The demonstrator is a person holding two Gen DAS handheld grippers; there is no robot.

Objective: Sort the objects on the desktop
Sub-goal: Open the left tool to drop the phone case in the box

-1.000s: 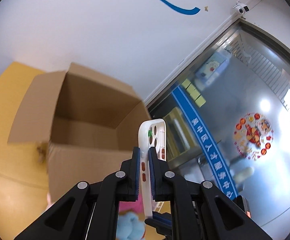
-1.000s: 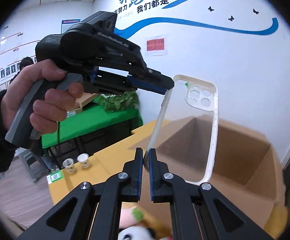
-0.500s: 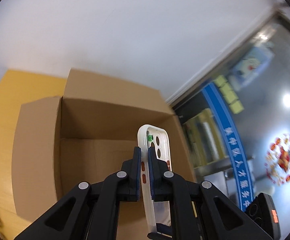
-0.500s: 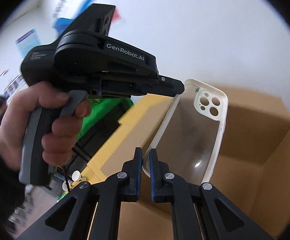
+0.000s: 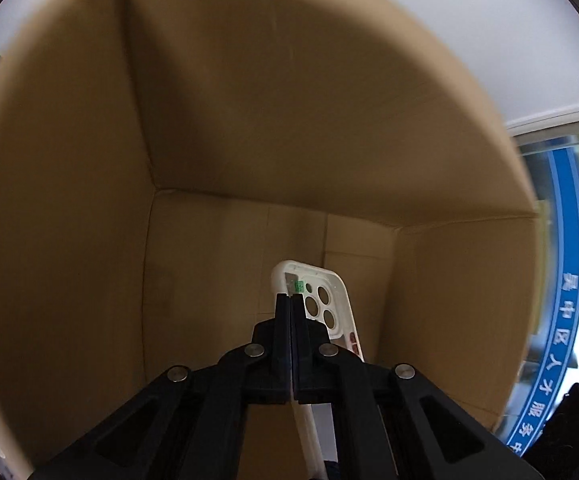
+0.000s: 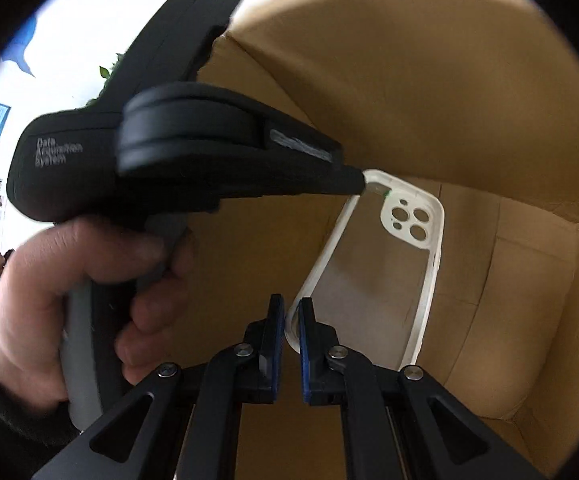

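A white-rimmed clear phone case (image 6: 373, 276) hangs inside an open cardboard box (image 6: 429, 80). My left gripper (image 5: 291, 300) is shut on the case's (image 5: 331, 304) edge near the camera cutouts; in the right wrist view it (image 6: 353, 184) grips the case's top corner. My right gripper (image 6: 289, 312) has its jaws slightly apart around the case's bottom corner, and the pads stand clear of the rim. The box's inner walls (image 5: 249, 100) fill both views.
A hand (image 6: 89, 292) holds the left gripper's handle. A glass door with a blue banner (image 5: 557, 320) stands right of the box. A white wall (image 5: 509, 32) rises behind it.
Both grippers have carried the case forward and down into the box. The right gripper's jaws have parted slightly from the case's bottom corner.
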